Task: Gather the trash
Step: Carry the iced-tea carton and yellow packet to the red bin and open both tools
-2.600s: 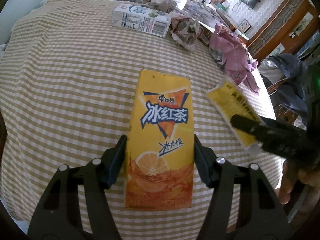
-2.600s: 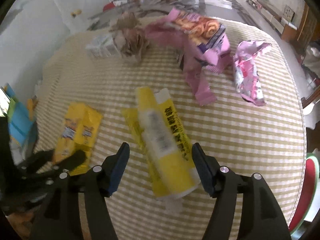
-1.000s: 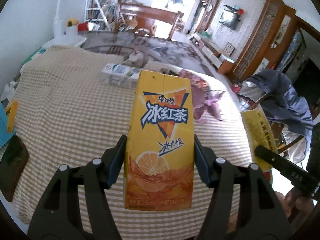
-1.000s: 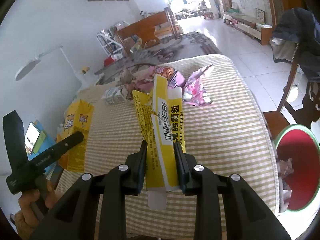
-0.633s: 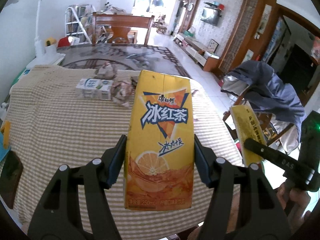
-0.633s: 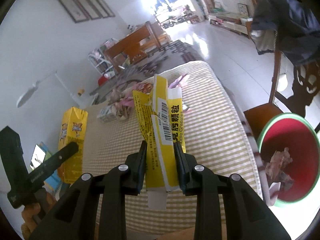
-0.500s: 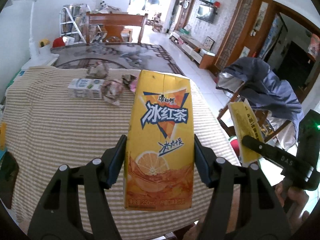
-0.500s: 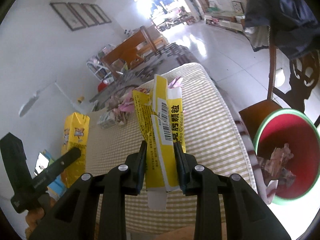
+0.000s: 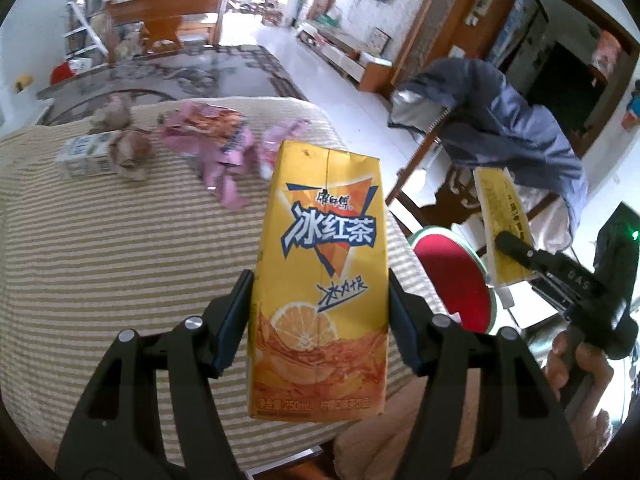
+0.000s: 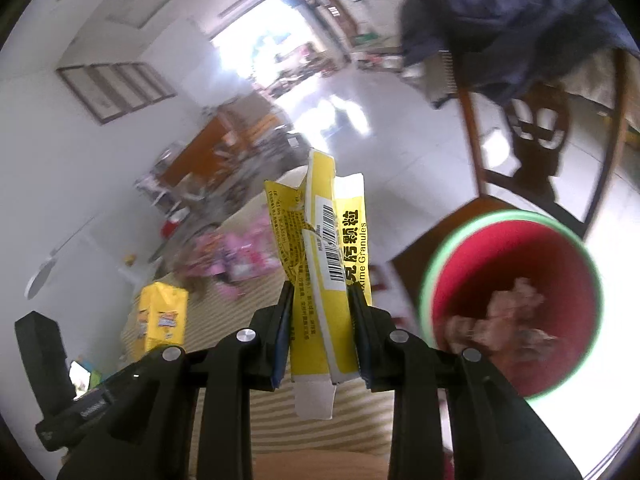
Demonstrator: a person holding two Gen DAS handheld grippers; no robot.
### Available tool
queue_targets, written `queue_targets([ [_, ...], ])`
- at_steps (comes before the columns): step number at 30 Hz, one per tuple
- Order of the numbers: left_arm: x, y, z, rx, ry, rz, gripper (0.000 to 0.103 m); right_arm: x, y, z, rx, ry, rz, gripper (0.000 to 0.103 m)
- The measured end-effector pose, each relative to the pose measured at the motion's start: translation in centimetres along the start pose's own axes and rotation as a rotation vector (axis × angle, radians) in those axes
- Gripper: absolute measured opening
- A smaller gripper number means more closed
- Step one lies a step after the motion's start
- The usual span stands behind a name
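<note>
Trash in both grippers, headed for bin.
Left gripper pinches upright orange iced-tea carton above table's right edge; right gripper clamps flattened yellow medicine box, nearer the green-rimmed red bin lying right of its jaws, below table edge.

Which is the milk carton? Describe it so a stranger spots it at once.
On the striped tablecloth, look to the far edge. There the milk carton lies on its side, left of the pink wrappers: the only white box, touching a crumpled brownish paper ball.
</note>
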State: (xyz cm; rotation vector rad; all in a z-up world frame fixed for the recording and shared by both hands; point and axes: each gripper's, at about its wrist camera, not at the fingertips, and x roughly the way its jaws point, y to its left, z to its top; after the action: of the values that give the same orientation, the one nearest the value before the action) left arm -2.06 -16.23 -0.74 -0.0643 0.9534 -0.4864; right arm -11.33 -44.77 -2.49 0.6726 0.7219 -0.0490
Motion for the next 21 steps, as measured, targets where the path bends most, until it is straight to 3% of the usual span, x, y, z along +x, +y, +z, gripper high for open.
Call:
queue_targets([
  [8,4.5,-6.4,2.6,0.101,0.091,-0.136,0.061,-1.5,-6.2,-0.1,0.116,-0.018,-0.066,0.027],
  [15,7.2,-14.4,4.1,0.287,0.125,-0.217,0.061,-1.8,-8.9,-0.2,0.168,-0.025,-0.106,0.028],
  [18,8.3,-15.9,4.1,0.318,0.148,-0.24,0.061,-1.6,-9.6,-0.3,0.191,-0.031,-0.133,0.038],
  [19,8.7,-16.3,3.9,0.326,0.16,-0.251,0.065,-1.5,-10.0,-0.3,0.209,-0.033,-0.14,0.042],
  [20,9.0,-16.6,3.8,0.334,0.165,-0.252,0.077,-1.5,-10.4,-0.3,0.222,-0.032,-0.142,0.05],
  [21,9.0,-16.6,3.7,0.336,0.159,-0.252,0.082,-1.5,-10.6,-0.4,0.232,-0.034,-0.144,0.054],
])
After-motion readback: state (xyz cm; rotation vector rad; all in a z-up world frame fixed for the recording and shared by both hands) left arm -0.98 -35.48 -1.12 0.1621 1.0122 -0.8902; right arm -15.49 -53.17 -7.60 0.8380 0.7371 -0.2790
